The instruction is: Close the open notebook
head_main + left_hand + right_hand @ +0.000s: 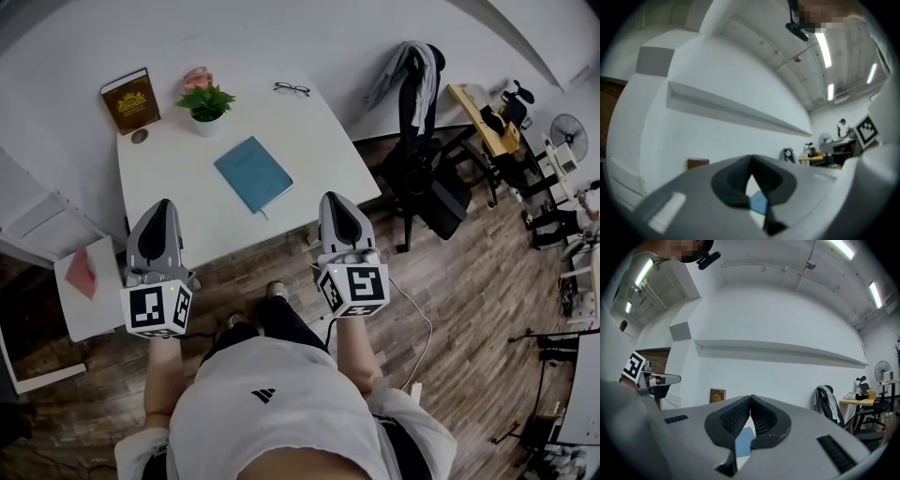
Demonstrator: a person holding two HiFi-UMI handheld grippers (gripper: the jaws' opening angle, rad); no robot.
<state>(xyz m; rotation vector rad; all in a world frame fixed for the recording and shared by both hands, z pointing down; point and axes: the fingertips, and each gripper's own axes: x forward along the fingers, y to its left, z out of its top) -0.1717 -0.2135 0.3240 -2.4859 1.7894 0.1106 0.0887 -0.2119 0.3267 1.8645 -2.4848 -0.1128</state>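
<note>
A blue notebook [253, 173] lies closed and flat, set at an angle, near the middle of the white table [309, 131]. Both grippers hover at the table's near edge, short of the notebook and apart from it. My left gripper [163, 203] is shut with nothing in it. My right gripper [334, 197] is also shut and empty. In the left gripper view a sliver of the notebook [758, 202] shows below the closed jaws [751, 158]. The right gripper view shows the notebook [744, 441] the same way under its closed jaws [751, 397].
At the table's far side are a brown book [130, 100], a potted plant [206, 105], a pink object [197, 77] and glasses [292, 89]. A chair draped with a jacket [417, 112] stands right of the table. A low white stand with red paper [84, 281] sits left.
</note>
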